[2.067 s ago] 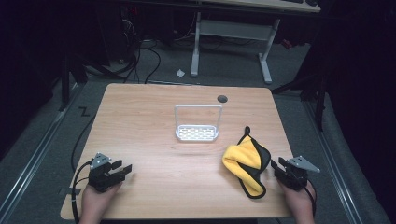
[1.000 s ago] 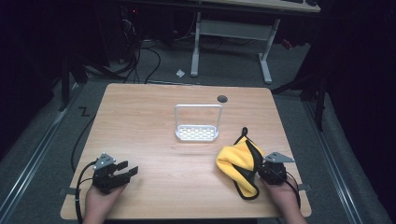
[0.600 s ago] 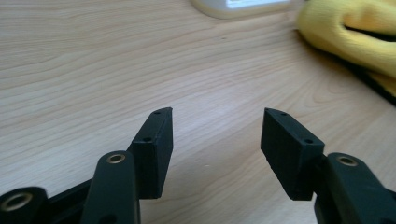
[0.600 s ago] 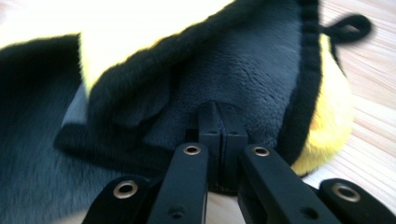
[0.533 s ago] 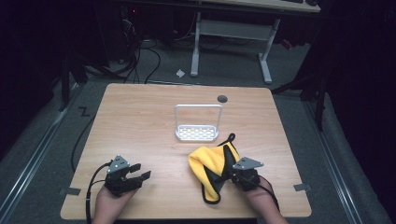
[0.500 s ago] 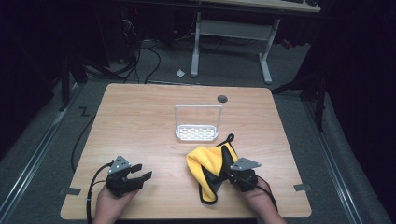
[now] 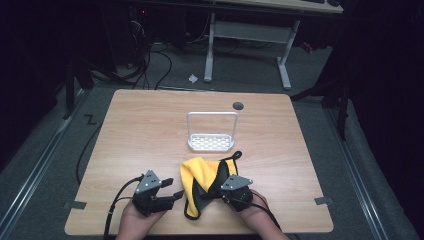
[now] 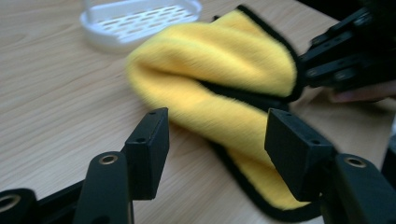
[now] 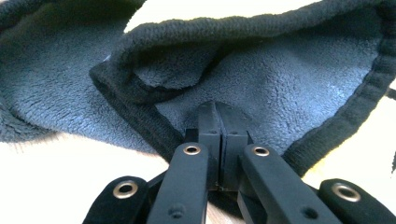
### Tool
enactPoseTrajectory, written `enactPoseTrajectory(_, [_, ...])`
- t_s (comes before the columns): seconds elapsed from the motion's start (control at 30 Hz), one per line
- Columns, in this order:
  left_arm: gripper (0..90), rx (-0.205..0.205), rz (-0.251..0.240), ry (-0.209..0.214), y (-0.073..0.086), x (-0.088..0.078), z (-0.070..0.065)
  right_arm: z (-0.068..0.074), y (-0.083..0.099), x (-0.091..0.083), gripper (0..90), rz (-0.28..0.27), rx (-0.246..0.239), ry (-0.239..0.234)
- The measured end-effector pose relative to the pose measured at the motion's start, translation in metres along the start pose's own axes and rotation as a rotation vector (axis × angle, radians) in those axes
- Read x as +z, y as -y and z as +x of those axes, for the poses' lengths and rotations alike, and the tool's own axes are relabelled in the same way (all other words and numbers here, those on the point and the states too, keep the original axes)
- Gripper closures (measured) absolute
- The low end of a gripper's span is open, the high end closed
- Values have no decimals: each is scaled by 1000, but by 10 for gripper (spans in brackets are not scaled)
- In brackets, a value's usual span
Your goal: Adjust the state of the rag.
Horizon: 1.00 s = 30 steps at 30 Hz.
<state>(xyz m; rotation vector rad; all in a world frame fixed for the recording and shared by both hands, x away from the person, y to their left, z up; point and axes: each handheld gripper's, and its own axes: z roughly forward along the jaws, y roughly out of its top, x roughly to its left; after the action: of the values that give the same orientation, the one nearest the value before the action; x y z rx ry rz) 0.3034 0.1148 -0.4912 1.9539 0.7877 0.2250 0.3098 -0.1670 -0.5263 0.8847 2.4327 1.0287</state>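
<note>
At the lower left of the high view, the left gripper (image 7: pixel 172 195) sits on the wooden table (image 7: pixel 140 130) with its jaws spread wide and nothing between them. In the left gripper view its two square black pads frame the near edge of the cloth (image 8: pixel 219 88), close to it but not closing on it; whether the right pad brushes the fabric cannot be told.

Just right of it, at lower centre of the high view, lies the cloth (image 7: pixel 197 182), a bunched, folded piece of fleece, yellow on one face and dark grey on the other, with a black stitched border.

The right gripper (image 7: pixel 220 192) is against the cloth's right side. In the right gripper view its jaws (image 9: pixel 218 121) are pressed fully together, pinching the grey fleece (image 9: pixel 280 93) near a hemmed edge.

Above the cloth, at the centre of the high view, stands a white perforated tray with an upright wire handle (image 7: pixel 212 114), apart from the cloth. A small dark round grommet (image 7: pixel 238 105) sits in the tabletop at upper right.
</note>
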Motion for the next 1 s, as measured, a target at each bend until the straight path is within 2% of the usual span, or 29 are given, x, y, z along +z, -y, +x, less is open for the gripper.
enactPoseTrajectory(0.13, [391,34,7,20,-9,11,-12,-2,0,-5,866,-22,4,-2])
enactPoseTrajectory(0.2, [386,34,16,23,-11,16,-16,-3,-1,-14,850,-60,5,5])
enactPoseTrajectory(0.3, [373,48,17,23,-17,23,-21,-9,0,-30,838,-121,14,41])
enactPoseTrajectory(0.4, [330,64,17,21,-27,35,-27,-21,7,-46,829,-161,63,83])
enactPoseTrajectory(0.53, [298,94,54,12,-40,56,-34,-35,17,-51,816,-149,107,116])
enactPoseTrajectory(0.7, [304,131,149,-48,-48,81,-41,-46,22,-51,794,-135,135,134])
enactPoseTrajectory(0.77, [393,157,192,-101,-48,87,-41,-48,23,-51,787,-131,145,137])
enactPoseTrajectory(0.83, [537,147,194,-103,-48,86,-38,-50,25,-51,783,-128,152,137])
enactPoseTrajectory(0.9, [718,139,175,-115,-49,81,-35,-51,25,-50,779,-121,154,137])
enactPoseTrajectory(1.0, [843,123,105,-134,-54,63,-30,-52,26,-48,777,-113,153,134])
